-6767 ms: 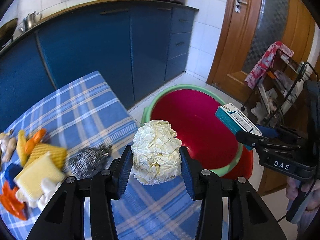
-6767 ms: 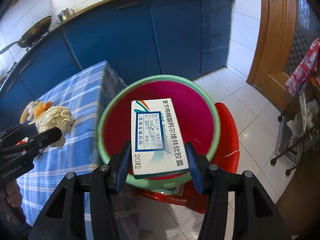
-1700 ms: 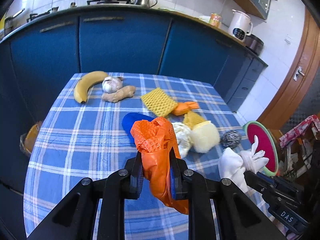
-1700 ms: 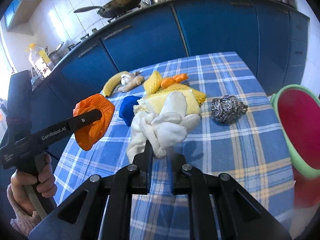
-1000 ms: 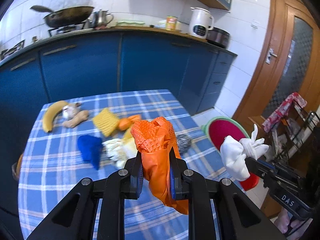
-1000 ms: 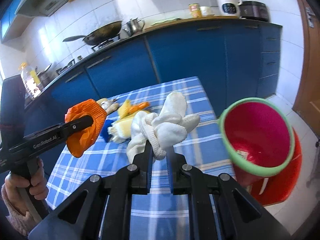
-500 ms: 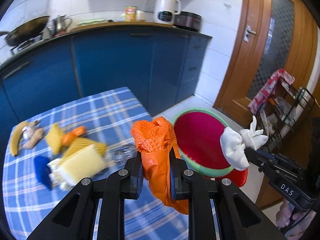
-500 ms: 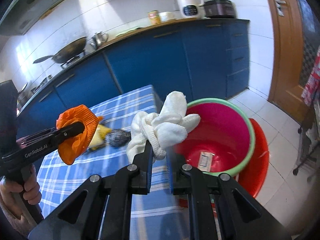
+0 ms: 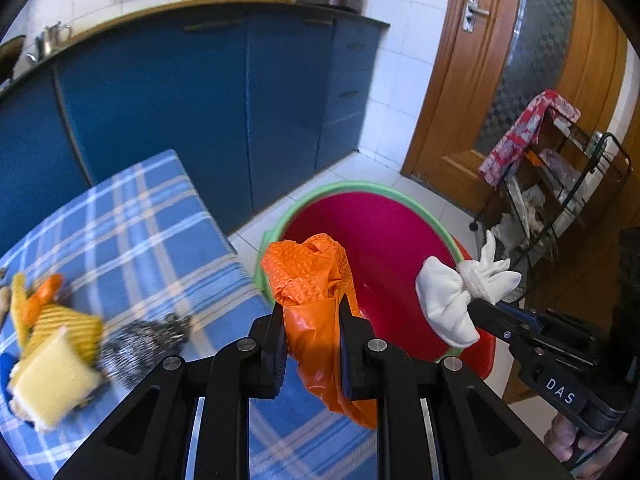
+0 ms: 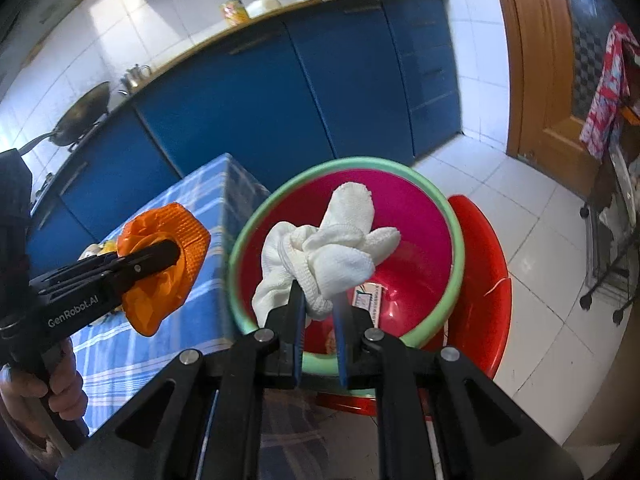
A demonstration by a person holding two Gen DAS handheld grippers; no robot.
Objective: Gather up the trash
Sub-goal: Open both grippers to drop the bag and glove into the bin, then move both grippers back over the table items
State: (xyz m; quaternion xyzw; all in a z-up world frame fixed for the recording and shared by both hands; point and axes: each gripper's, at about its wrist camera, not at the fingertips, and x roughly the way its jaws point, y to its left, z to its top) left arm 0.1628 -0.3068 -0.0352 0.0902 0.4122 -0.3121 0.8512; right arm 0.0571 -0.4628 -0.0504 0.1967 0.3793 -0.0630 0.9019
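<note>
My left gripper (image 9: 312, 312) is shut on a crumpled orange rubber glove (image 9: 316, 280), held at the table's corner beside the red bin with a green rim (image 9: 348, 190). My right gripper (image 10: 318, 300) is shut on a white cotton glove (image 10: 332, 248) that hangs over the bin's (image 10: 424, 188) open mouth. A medicine box (image 10: 366, 300) lies at the bin's bottom. In the left wrist view the right gripper (image 9: 476, 306) shows at the right with the white glove (image 9: 452, 300). In the right wrist view the left gripper (image 10: 172, 252) holds the orange glove (image 10: 176, 240) at the left.
The blue checked tablecloth (image 9: 140, 220) carries a steel scourer (image 9: 148, 340), a yellow sponge (image 9: 52, 376) and yellow netting (image 9: 60, 320). The bin stands on a red stool (image 10: 484, 264). Blue cabinets (image 9: 200, 100) run behind, with a wooden door (image 9: 500, 80) and a wire cart (image 9: 560, 184) at the right.
Both grippers have swung from over the table toward the bin with their gloves still held. The bin now fills the middle of both views and the table items have slid to the left.
</note>
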